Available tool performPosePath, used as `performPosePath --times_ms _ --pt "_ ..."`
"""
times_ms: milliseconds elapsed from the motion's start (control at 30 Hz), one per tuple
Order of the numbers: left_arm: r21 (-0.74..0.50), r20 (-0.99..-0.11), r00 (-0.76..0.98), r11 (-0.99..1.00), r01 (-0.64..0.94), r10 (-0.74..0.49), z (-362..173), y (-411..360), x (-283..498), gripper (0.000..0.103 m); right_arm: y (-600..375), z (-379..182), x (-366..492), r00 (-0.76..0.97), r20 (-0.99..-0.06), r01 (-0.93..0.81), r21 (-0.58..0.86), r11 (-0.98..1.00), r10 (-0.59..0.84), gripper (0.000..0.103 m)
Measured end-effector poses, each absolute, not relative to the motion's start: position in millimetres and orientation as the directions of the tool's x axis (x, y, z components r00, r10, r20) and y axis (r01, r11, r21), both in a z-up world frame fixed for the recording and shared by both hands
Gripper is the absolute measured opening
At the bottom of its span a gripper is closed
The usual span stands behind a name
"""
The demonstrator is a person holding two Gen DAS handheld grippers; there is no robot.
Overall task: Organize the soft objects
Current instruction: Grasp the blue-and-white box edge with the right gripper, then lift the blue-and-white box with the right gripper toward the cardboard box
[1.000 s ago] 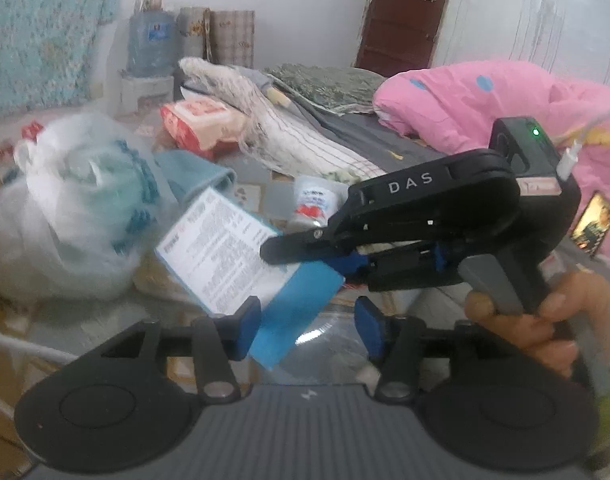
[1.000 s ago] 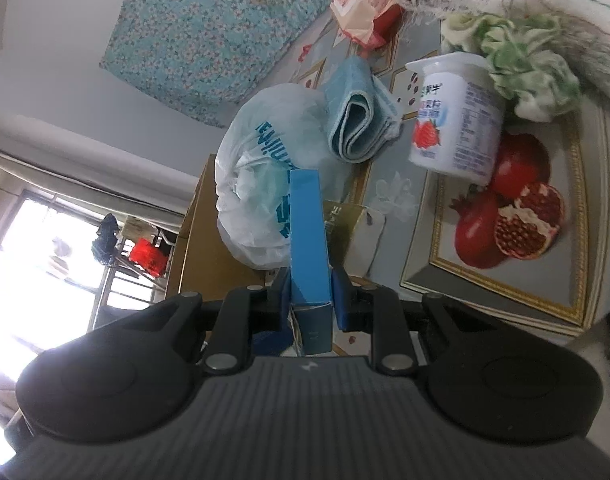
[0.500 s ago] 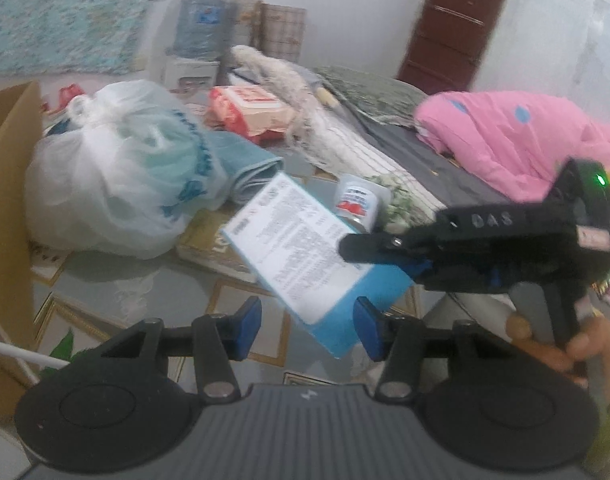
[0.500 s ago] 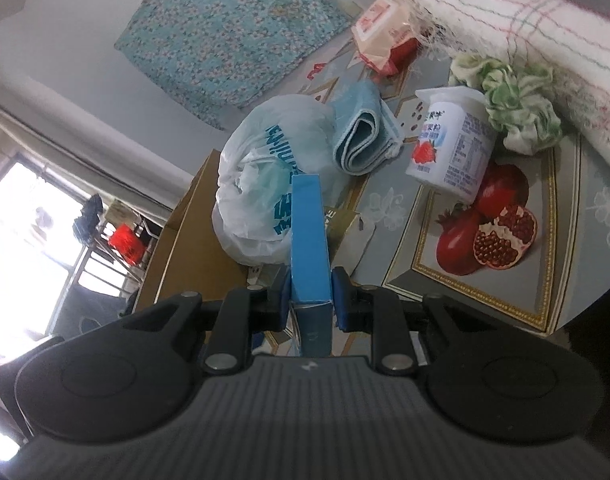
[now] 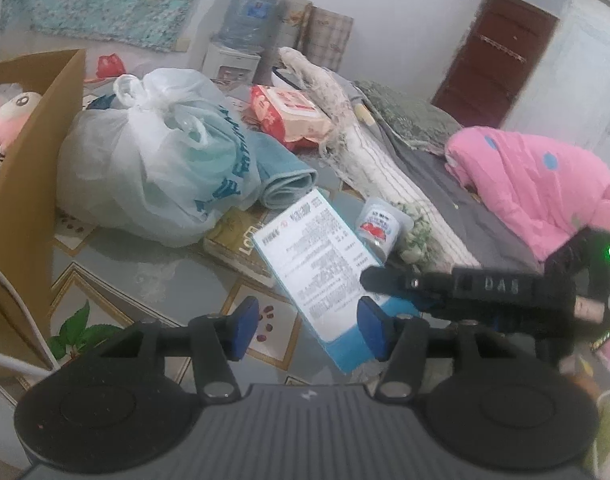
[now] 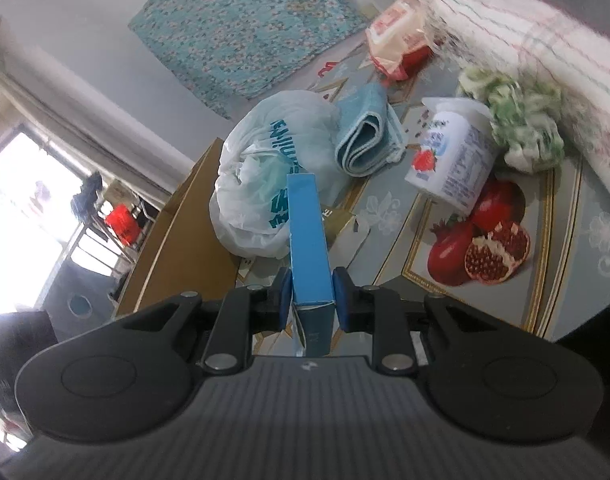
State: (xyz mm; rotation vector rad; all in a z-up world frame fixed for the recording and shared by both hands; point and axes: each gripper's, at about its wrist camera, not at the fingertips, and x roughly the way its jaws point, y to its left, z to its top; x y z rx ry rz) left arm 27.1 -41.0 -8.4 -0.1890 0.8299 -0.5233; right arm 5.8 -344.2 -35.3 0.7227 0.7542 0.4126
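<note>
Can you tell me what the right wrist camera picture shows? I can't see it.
The right tongs squeeze a thin blue box above a fruit-patterned table. Behind sit a white plastic bag, a folded blue towel and a yogurt cup.

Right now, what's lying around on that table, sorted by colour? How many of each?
Blue: 2, the towel and the box held in the right fingers.
White: 2, the bag and the cup.
Red: 1, the pack.
Green: 1, the scrunchie.
Total: 6.
</note>
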Motion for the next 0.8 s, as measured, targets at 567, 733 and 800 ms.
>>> performPosePath --times_ms 567,733,800 --pt "-0.426 -0.634 0.616 0.876 0.227 -0.467 -2.0 -15.6 26.2 0.065 -260.9 -1.3 -8.6 0.606 -0.558 -0.449 0.349 0.823 0.567 0.024" --pt "-0.418 -0.642 0.629 0.888 0.194 -0.439 -4.4 -5.0 19.6 0.065 -246.7 -8.5 -12.9 0.573 -0.579 -0.48 0.337 0.81 0.58 0.025" --pt "-0.422 -0.652 0.622 0.889 0.177 -0.434 -8.7 0.0 17.9 0.065 -242.5 -9.9 -13.8 0.56 -0.577 -0.492 0.345 0.799 0.594 0.026"
